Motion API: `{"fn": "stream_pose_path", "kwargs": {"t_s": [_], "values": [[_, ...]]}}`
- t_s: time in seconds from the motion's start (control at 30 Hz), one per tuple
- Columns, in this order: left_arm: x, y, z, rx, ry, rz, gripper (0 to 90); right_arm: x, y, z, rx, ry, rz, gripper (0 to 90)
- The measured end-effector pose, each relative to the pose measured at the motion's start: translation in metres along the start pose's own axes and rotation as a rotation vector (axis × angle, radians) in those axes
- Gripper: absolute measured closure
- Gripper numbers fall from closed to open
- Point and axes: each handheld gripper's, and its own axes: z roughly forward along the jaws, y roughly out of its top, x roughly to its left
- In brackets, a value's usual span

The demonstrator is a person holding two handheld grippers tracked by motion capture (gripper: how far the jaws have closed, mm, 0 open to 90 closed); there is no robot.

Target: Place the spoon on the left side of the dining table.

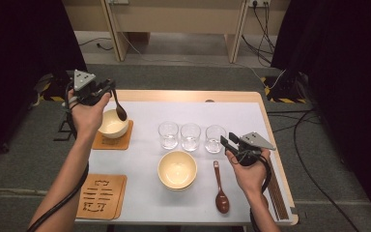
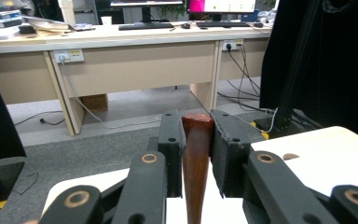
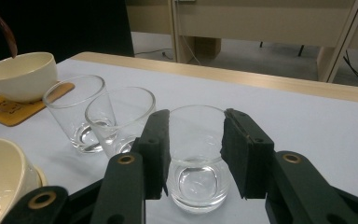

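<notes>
My left gripper point(image 1: 107, 88) is raised over the table's far left corner, shut on the handle of a dark brown spoon point(image 2: 196, 154). The spoon's bowl point(image 1: 121, 113) hangs just above a cream bowl point(image 1: 111, 124) that sits on a wooden coaster point(image 1: 121, 141). In the left gripper view, the jaws point(image 2: 198, 135) clamp the handle from both sides. My right gripper point(image 1: 228, 139) is at the right end of a row of three empty glasses. It stands open, and the rightmost glass point(image 3: 198, 158) shows in the gap of its jaws point(image 3: 196, 121), close to the tips.
Two more glasses point(image 1: 168, 134) point(image 1: 190, 136) stand left of that one. A second cream bowl point(image 1: 177, 169) sits at the middle front, with another brown spoon point(image 1: 221, 191) to its right. Chopsticks point(image 1: 278, 195) lie along the right edge. A bare coaster point(image 1: 101, 195) lies front left.
</notes>
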Motion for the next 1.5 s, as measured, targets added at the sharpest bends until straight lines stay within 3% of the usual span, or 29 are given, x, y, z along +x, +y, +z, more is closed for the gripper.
{"fn": "stream_pose_path", "kwargs": {"t_s": [0.47,1.07,1.5], "values": [[0.016,-0.016,0.012,0.055,0.048,-0.007,74.4,-0.001,0.0,0.0,0.001,-0.002,0.004,61.6],[0.035,-0.044,0.039,0.142,0.101,-0.063,74.3,-0.003,-0.001,0.001,-0.001,-0.006,0.004,61.8],[0.049,-0.054,0.068,0.162,0.146,-0.118,74.0,-0.005,-0.001,0.001,0.004,-0.005,0.008,61.9]]}}
